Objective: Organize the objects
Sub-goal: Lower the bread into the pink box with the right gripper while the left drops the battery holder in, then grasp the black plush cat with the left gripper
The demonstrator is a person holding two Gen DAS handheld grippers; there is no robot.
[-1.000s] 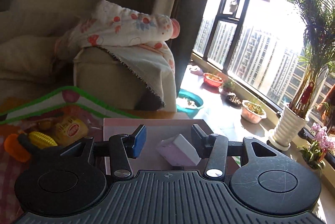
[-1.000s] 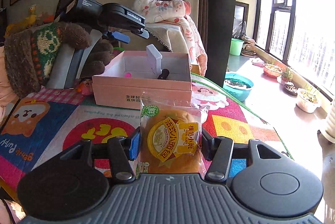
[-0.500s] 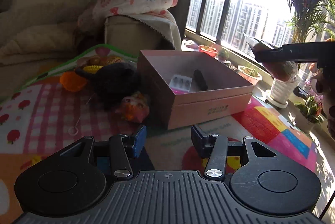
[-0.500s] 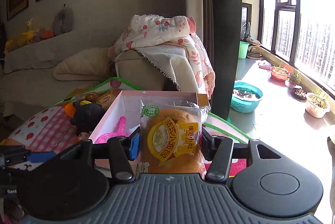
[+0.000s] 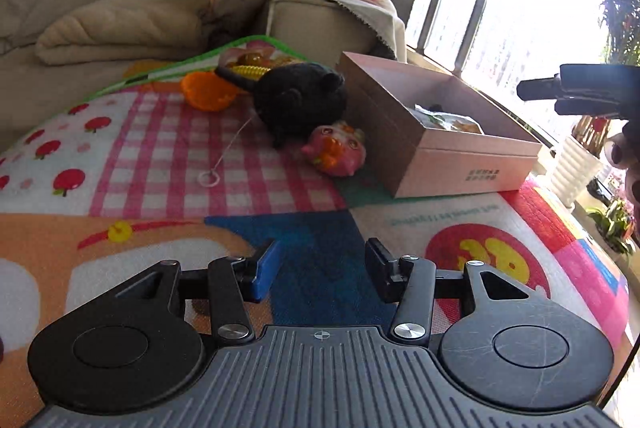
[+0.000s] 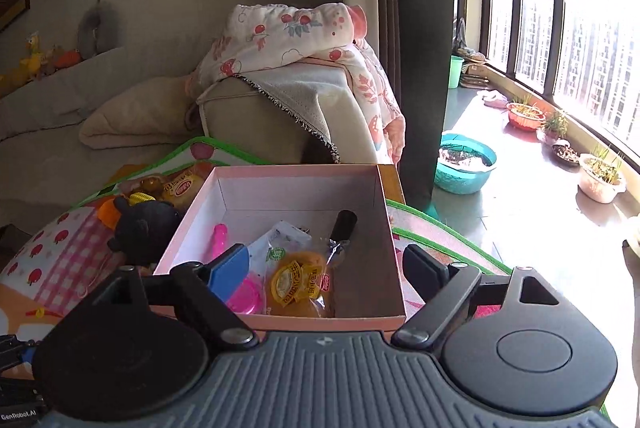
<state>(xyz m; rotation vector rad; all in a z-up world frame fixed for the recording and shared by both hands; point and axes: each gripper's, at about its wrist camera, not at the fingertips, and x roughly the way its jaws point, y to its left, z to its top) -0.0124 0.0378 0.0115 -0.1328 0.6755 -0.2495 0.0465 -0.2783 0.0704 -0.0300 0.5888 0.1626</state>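
A: Where's the bun (image 6: 299, 283)?
B: Lying in the pink box (image 6: 394, 268), beside a pink scoop (image 6: 244, 294) and a black-handled utensil (image 6: 340, 234).
A: And the right tool (image 6: 326, 268)?
B: Spread wide above the box, empty.
A: The left tool (image 5: 320, 270)?
B: Released too, low over the mat (image 5: 152, 164); a black plush (image 5: 300, 102) and pink toy (image 5: 338, 148) lie beside the box (image 5: 460, 168).

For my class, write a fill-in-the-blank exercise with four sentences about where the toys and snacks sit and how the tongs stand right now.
1. The bread packet lies inside the pink ____.
2. The black plush toy sits on the mat, outside the box, next to a pink ____ toy.
3. The right tongs are ____ and empty.
4. The left tongs hold ____.

Missing words: box; pig; open; nothing
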